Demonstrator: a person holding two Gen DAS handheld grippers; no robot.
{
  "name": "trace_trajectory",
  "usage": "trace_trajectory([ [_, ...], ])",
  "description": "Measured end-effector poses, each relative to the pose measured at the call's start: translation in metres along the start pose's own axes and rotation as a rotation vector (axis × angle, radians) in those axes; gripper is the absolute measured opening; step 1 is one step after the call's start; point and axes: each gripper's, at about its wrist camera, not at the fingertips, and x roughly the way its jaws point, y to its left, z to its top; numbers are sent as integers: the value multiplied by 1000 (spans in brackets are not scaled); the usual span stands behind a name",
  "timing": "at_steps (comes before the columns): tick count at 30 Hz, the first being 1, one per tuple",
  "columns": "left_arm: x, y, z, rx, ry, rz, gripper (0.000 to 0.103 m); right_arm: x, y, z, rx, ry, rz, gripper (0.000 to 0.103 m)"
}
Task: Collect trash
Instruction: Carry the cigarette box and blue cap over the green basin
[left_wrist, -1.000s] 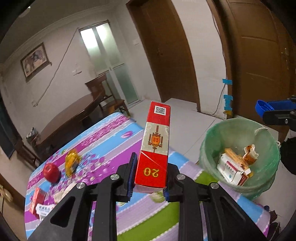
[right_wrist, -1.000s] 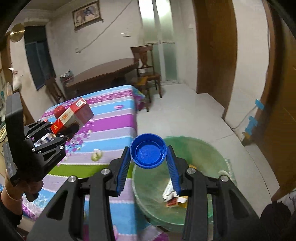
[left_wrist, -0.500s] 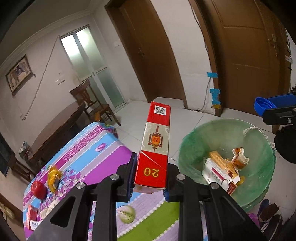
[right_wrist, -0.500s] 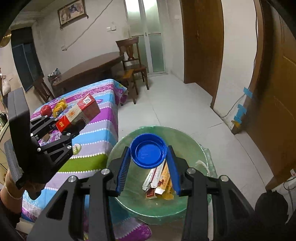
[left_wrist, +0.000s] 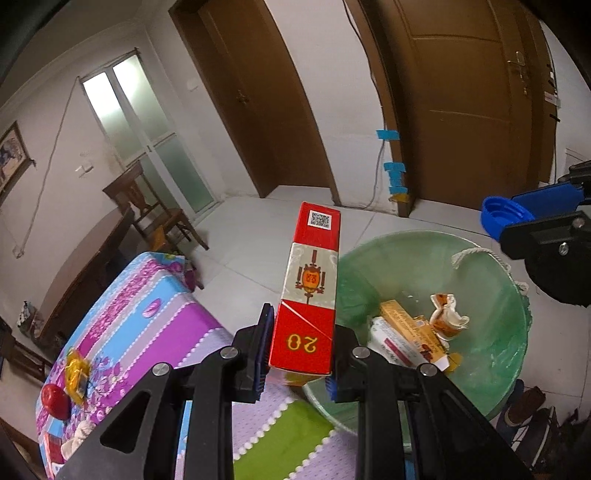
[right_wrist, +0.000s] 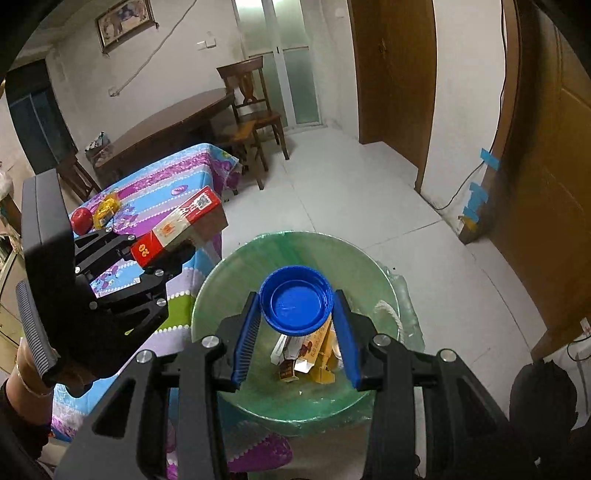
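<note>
Two pieces of trash are in my claws, one each. Nearest, my right claw (right_wrist: 297, 326) is closed on a blue lid (right_wrist: 296, 301), pads pressing its rim from either side, open face toward the camera. It hangs directly over the mouth of the bin (right_wrist: 229, 273), which is lined with a green bag and holds a few flattened cartons (right_wrist: 306, 350) at the bottom. My left claw (left_wrist: 297, 349) grips the lower end of a red box (left_wrist: 308, 291), the end marked "20", so the box stands out long past the fingertips. In the left view the bin (left_wrist: 491, 347) sits just to the right of the box; in the right view the box (right_wrist: 181, 225) looks to be over the desk edge, beside the bin rim and not above the opening.

Farther back, the desk (left_wrist: 147, 328) with its striped cloth carries a red apple (left_wrist: 55, 400), a yellow wrapper (left_wrist: 75, 373) and some small packets near its far corner. Beyond it are a dark wooden table, a chair and a glass door.

I judge this to be the drop step. The lid seems ready: parting the right claw should let it fall straight in. The box calls for more. I would carry the left claw rightward until the box's far end is over the opening, tip it downward, then release, so its length does not catch on the rim. The wrapper and packets look like the next things to fetch.
</note>
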Motion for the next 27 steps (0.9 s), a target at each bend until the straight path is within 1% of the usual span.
trace_trajectory([
  [10, 8, -13, -4, 28, 16, -14, 25, 2, -4, -4, 19, 25, 7, 38],
  [19, 13, -15, -5, 31, 26, -30, 26, 8, -10, -3, 37, 41, 25, 38],
  [27, 17, -12, -5, 28, 38, -38, 25, 13, -6, -1, 25, 51, 34, 38],
])
